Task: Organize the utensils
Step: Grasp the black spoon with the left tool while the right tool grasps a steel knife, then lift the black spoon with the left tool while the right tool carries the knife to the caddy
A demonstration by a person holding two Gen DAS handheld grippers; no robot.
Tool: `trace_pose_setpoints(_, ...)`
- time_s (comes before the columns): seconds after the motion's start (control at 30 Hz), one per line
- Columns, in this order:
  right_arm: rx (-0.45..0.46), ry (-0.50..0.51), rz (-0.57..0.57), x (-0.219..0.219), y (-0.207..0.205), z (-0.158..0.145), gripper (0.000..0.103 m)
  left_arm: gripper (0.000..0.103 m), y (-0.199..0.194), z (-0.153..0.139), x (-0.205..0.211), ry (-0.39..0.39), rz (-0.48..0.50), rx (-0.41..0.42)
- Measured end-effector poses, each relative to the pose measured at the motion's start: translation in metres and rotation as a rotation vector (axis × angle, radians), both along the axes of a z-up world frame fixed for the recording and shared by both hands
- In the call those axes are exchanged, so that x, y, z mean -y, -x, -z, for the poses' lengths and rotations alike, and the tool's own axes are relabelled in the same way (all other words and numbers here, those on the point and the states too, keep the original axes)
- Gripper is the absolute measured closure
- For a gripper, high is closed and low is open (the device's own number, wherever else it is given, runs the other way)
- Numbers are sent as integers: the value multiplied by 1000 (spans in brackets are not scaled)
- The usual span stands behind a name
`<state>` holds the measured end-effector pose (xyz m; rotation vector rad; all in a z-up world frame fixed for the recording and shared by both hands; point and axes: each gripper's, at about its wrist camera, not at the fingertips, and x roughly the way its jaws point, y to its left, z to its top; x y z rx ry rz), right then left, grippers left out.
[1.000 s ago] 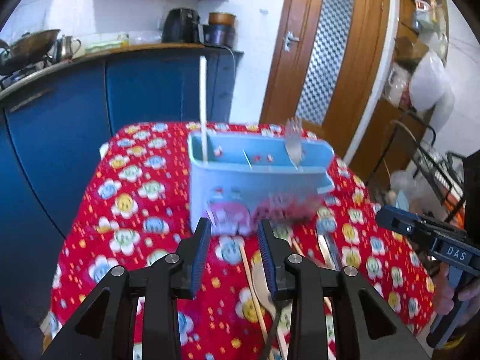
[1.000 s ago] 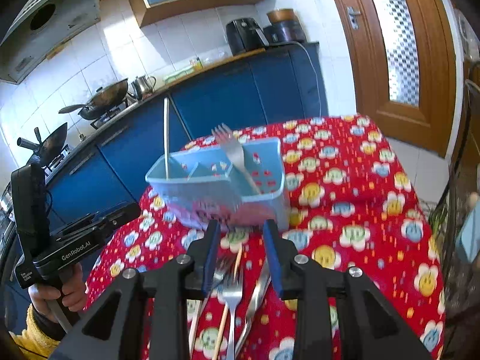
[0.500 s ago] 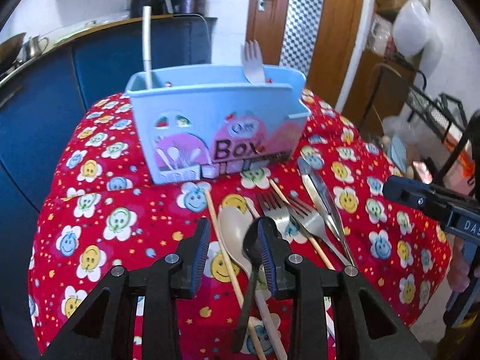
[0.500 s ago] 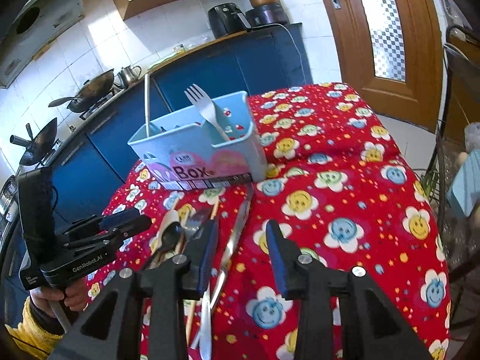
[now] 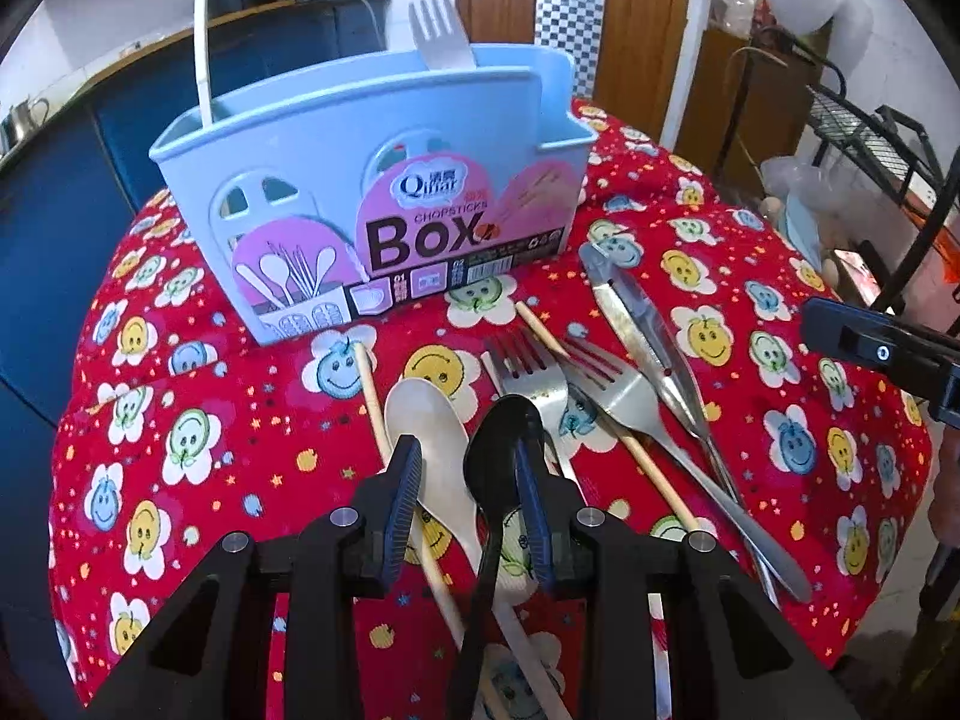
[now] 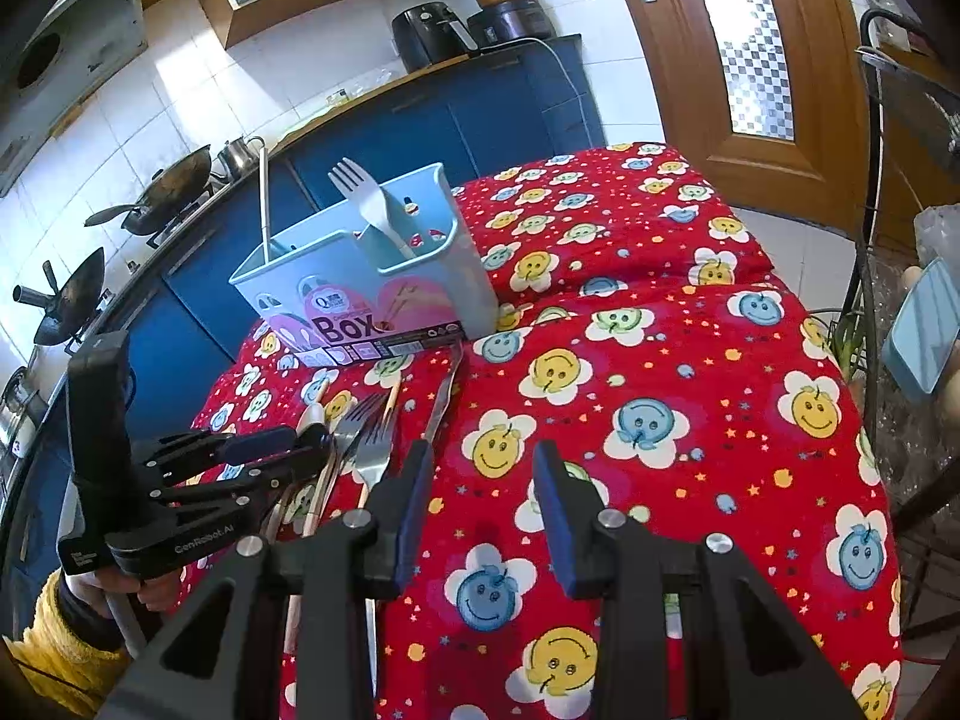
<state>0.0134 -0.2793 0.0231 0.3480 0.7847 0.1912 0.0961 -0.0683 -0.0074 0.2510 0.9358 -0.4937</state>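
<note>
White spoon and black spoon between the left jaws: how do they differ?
The white spoon is pale, its bowl wider and reaching nearer the box; the black spoon is dark and narrower. The white spoon lies flat; the black spoon's handle crosses over it. Both bowls point toward the box.

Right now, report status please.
Left gripper open over black spoon. Right gripper open, holding nothing. White spoon and chopstick crowd it.

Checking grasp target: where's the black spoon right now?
In the left wrist view the black spoon lies on the red tablecloth between the left claw fingers, right of the white spoon, left of the metal forks.
</note>
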Motion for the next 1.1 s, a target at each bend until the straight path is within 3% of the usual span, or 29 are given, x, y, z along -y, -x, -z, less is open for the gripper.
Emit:
trace_pose_setpoints(0.07, -3, -1, -1, 1, 0, 2, 65, 70, -2, 0, -1, 10, -1, -9)
trace_pose_setpoints(0.13, -4, -2, -2, 1, -1, 2, 65, 88, -3, 1, -1, 19, 2, -26)
trace_pose_setpoints(0.33, -8, -1, -5, -1, -2, 2, 65, 99, -1, -2, -1, 26, 18, -22)
trace_pose_setpoints(0.67, -50, 29, -49, -14, -16, 1, 65, 101, 4, -15, -22, 140, -48, -11)
trace_pose_setpoints(0.9, -111, 39, -100, -27, -42, -1, 65, 101, 10, -42, -48, 216, -127, 119)
trace_pose_setpoints(1.1, -189, 60, -134, -36, -67, 4, 65, 101, 2, -51, -63, 268, -181, 160)
